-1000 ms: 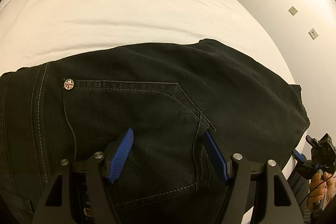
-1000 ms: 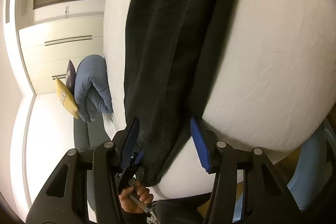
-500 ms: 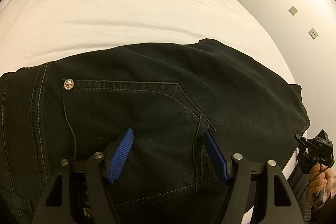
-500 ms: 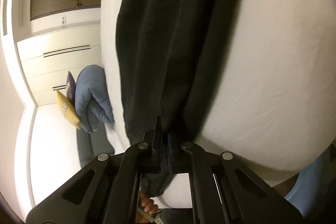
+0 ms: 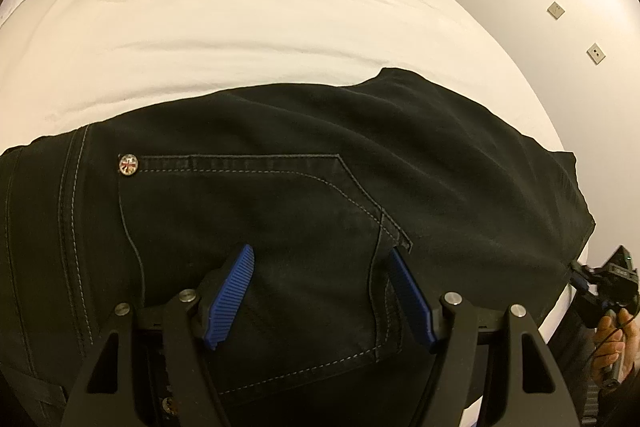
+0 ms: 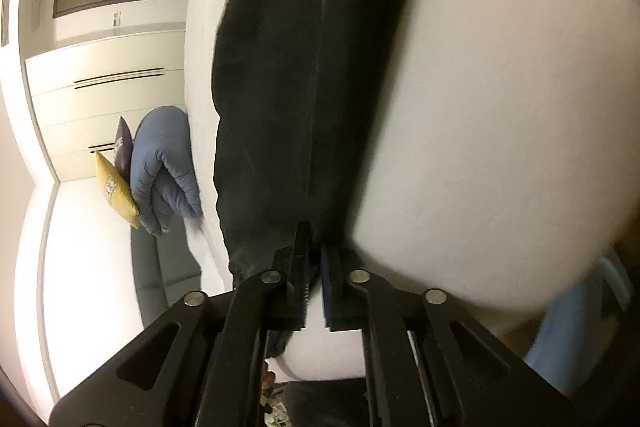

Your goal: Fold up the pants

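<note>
Pants (image 5: pixel 320 187) are laid flat on the bed (image 5: pixel 240 19). Hem end is pinched by right gripper (image 6: pixel 314 259), jaws just eased slightly. Left gripper (image 5: pixel 320 287) is held spread over back pocket (image 5: pixel 256 227). Hem should be re-clamped before lifting.

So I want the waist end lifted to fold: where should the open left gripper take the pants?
Probably the waistband edge, approached from the bed's near side. The pants lie flat, so only an edge gives the left gripper something to pinch.
</note>
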The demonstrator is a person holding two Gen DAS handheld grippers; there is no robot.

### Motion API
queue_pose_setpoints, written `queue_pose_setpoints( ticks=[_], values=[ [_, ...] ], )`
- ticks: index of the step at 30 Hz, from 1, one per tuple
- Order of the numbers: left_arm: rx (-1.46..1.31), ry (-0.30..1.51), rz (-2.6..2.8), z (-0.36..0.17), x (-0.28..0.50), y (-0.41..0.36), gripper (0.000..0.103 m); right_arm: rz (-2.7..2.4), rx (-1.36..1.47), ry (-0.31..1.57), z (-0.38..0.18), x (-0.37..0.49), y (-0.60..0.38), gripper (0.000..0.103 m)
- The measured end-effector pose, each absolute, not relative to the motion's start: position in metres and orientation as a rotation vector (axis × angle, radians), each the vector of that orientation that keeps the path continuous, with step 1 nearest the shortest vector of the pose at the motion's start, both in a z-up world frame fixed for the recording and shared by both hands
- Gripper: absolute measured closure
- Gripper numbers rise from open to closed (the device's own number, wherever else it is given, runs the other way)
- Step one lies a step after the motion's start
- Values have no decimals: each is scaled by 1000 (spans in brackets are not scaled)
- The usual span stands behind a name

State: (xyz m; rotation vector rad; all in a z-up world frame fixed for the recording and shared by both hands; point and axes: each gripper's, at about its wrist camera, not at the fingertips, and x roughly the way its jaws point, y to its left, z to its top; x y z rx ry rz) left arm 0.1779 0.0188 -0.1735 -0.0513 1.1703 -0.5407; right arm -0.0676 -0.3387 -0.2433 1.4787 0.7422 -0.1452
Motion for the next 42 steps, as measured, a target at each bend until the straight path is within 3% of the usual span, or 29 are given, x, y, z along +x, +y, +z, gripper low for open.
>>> queue_pose_setpoints(
  ticks=[3,4,8,12,17,22,30,31,34,36,37,42],
  values=[
    [-49,1167,-540,-174,176,17,31,-246,1368,762,-215,-85,-358,66],
    [-47,1167,-541,-174,175,17,31,-277,1308,758,-198,-85,-369,52],
    [-43,1167,-540,-174,174,14,30,-176,965,735,-127,-35,-401,46],
    [-45,1163,-539,-174,172,11,28,-73,456,878,-80,57,-397,45],
    [4,1162,-543,-174,171,5,26,101,-133,1059,-92,147,-349,48],
    [8,1154,-565,-175,170,3,21,137,-251,1192,-118,183,-356,48],
    [136,1144,-572,-180,166,-23,1,66,-325,1307,-154,205,-381,48],
    [158,1138,-563,-181,165,-26,1,69,-341,1309,-157,206,-379,51],
    [140,1134,-562,-181,166,-24,1,66,-354,1269,-160,204,-375,82],
    [119,1135,-570,-180,168,-21,2,29,-381,1244,-165,192,-379,88],
    [115,1136,-571,-180,168,-19,2,-7,-378,1226,-166,193,-380,97],
    [91,1133,-567,-180,171,-10,2,-299,-224,1122,-169,190,-428,103]
  ],
)
